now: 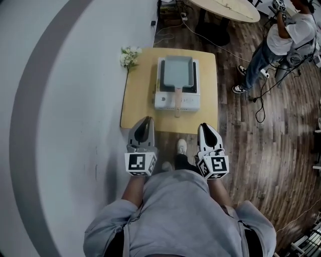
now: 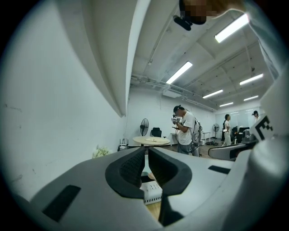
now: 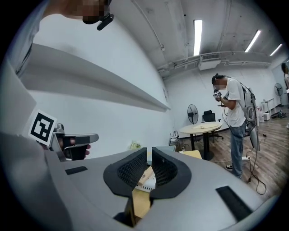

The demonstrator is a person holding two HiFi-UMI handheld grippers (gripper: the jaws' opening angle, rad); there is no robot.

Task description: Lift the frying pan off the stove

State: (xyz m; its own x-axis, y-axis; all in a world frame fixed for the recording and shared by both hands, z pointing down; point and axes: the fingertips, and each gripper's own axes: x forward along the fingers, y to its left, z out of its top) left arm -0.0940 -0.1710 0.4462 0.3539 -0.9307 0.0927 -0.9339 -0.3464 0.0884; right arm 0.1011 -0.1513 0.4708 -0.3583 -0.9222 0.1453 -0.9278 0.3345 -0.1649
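Note:
A rectangular grey-green frying pan [image 1: 176,72] sits on a white portable stove [image 1: 177,101] on a small wooden table [image 1: 139,90]. Its wooden handle [image 1: 178,100] points toward me. Both grippers hover short of the table's near edge, well clear of the pan. My left gripper [image 1: 146,121] is shut and empty, left of the handle line. My right gripper [image 1: 204,127] is shut and empty, to its right. In the left gripper view the closed jaws [image 2: 147,152] frame the stove [image 2: 151,192]. Between the right gripper's closed jaws [image 3: 149,154], the wooden handle [image 3: 145,175] shows.
White flowers [image 1: 129,56] stand at the table's far left corner. A white wall runs along the left. A person [image 1: 287,36] stands at the back right near a round table [image 1: 228,8], with cables on the wooden floor [image 1: 261,108]. My shoe [image 1: 181,146] is under the table edge.

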